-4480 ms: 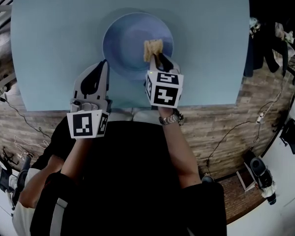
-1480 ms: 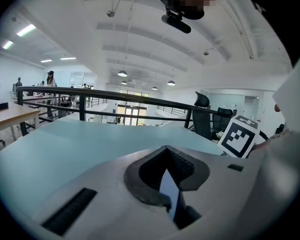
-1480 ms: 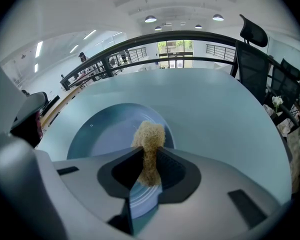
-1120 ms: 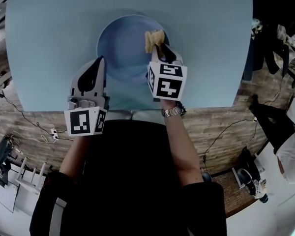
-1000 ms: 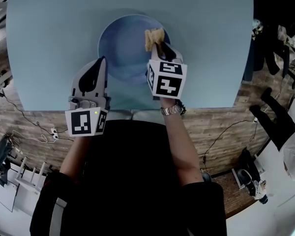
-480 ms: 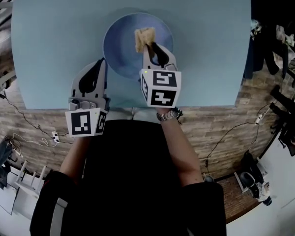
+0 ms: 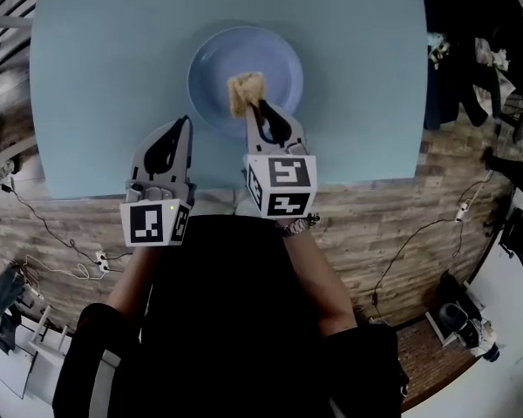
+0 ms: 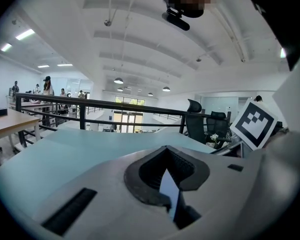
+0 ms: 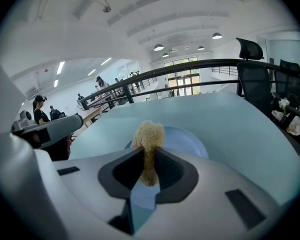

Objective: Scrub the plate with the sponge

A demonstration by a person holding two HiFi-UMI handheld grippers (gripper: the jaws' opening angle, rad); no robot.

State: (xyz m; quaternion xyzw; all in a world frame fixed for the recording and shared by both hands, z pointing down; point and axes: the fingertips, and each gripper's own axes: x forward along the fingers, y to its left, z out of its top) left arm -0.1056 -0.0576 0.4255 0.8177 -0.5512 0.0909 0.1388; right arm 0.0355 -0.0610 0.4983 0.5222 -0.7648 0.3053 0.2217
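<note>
Fingers (image 9: 121,173) of my right gripper (image 7: 251,104) squeeze the sponge (image 7: 245,92) tight; the head view places it over the plate (image 7: 277,57) centre. My left gripper (image 7: 183,124) is clenched empty, beside the plate.

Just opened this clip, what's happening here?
A person stands at a light blue table with a tool in each hand. The right tool is clamped on a yellow sponge, held over the middle of the blue plate; contact can't be confirmed. The left tool is shut and empty, off the plate near its left rim.
</note>
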